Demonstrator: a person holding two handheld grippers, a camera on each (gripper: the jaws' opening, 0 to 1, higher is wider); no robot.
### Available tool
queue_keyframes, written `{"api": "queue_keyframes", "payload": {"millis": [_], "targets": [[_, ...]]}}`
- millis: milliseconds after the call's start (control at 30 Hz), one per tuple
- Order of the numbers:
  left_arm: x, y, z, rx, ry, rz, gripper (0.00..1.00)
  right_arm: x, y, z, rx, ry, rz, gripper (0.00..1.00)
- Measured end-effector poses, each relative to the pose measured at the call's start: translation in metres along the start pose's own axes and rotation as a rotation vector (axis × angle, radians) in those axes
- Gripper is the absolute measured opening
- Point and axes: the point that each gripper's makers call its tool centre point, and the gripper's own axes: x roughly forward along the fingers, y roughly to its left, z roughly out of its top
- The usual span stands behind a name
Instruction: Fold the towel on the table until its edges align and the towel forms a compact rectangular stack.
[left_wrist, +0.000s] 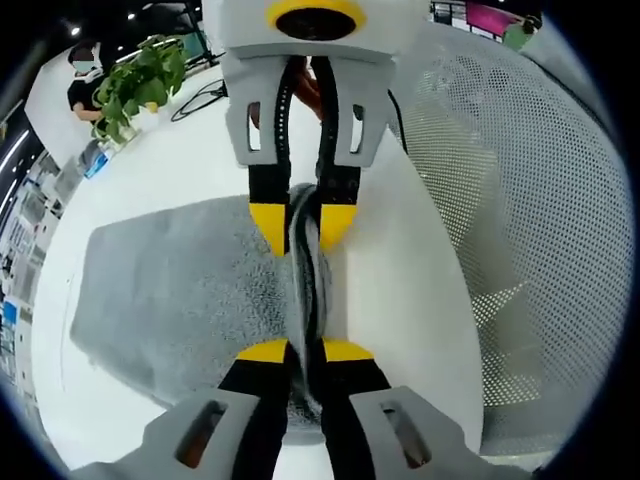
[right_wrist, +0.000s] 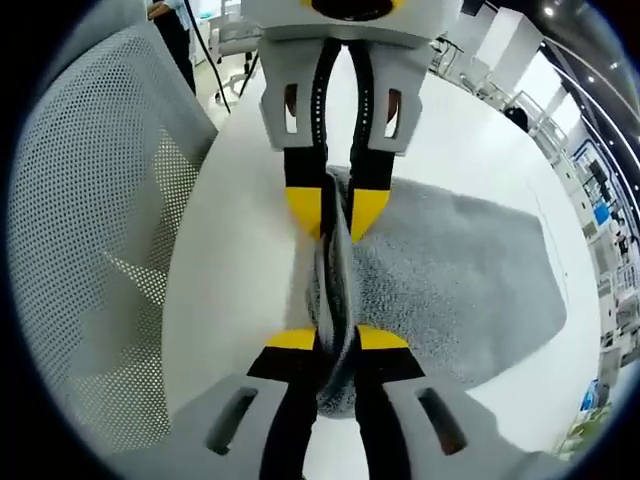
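Note:
A grey towel (left_wrist: 180, 285) lies flat on the white table (left_wrist: 410, 270), with one edge bunched into a raised ridge. My left gripper (left_wrist: 305, 350) is shut on the near end of that ridge. Facing it from the far side, my right gripper (left_wrist: 303, 222) is shut on the ridge's other end. In the right gripper view the same towel (right_wrist: 460, 270) spreads to the right, the right gripper (right_wrist: 335, 340) pinches its fold, and the left gripper (right_wrist: 336, 213) holds the fold opposite. The folded edge runs straight between the two pairs of yellow tips.
A white mesh chair (left_wrist: 530, 200) stands against the table edge beside the held towel edge, also the chair (right_wrist: 90, 210). A potted green plant (left_wrist: 140, 85) and a dark cable (left_wrist: 200, 100) sit at the table's far side. A person (left_wrist: 85, 75) sits beyond the plant.

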Motion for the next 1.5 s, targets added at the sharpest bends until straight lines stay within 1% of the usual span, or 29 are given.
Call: {"api": "queue_keyframes", "payload": {"millis": [67, 167, 267, 300, 467, 633, 733, 767, 833, 867, 967, 1100, 1333, 1500], "targets": [[0.0, 0.001, 0.0, -0.025, -0.004, -0.017, 0.09, 0.0, -0.001, 0.0, 0.001, 0.0, 0.007, 0.08], [0.0, 0.002, 0.0, -0.034, -0.009, -0.04, 0.08, 0.0, -0.003, 0.0, 0.045, -0.01, 0.038, 0.07], [0.0, 0.002, 0.0, -0.043, -0.016, -0.055, 0.08, 0.0, -0.003, 0.0, 0.062, -0.02, 0.063, 0.07], [0.0, 0.002, 0.0, -0.05, -0.022, -0.059, 0.08, 0.0, -0.003, 0.0, 0.085, -0.023, 0.073, 0.07], [0.0, 0.003, 0.0, -0.078, -0.04, -0.069, 0.07, 0.001, -0.005, -0.001, 0.116, -0.034, 0.1, 0.06], [-0.001, 0.003, 0.001, -0.098, -0.051, -0.062, 0.07, 0.0, -0.005, -0.001, 0.154, -0.042, 0.12, 0.06], [-0.002, 0.002, 0.001, -0.098, -0.054, -0.052, 0.06, 0.0, -0.004, -0.001, 0.152, -0.036, 0.121, 0.06], [-0.002, 0.002, 0.001, -0.086, -0.058, -0.045, 0.06, 0.0, -0.004, -0.001, 0.155, -0.034, 0.12, 0.06], [-0.002, 0.002, 0.001, -0.087, -0.06, -0.038, 0.06, -0.001, -0.004, -0.001, 0.141, -0.029, 0.121, 0.06], [-0.003, 0.002, 0.001, -0.087, -0.06, -0.036, 0.06, -0.001, -0.004, -0.001, 0.154, -0.026, 0.121, 0.06], [-0.003, 0.002, 0.002, -0.086, -0.05, -0.035, 0.06, -0.002, -0.004, -0.001, 0.157, -0.022, 0.124, 0.06], [-0.006, 0.003, 0.003, -0.08, -0.034, -0.04, 0.06, -0.004, -0.002, 0.0, 0.116, -0.011, 0.124, 0.06], [-0.011, 0.003, 0.003, -0.071, -0.023, -0.033, 0.06, -0.007, -0.004, 0.002, 0.126, -0.02, 0.134, 0.06], [-0.015, 0.001, 0.003, -0.063, -0.01, -0.031, 0.06, -0.009, 0.0, 0.006, 0.121, -0.026, 0.141, 0.06]]}}
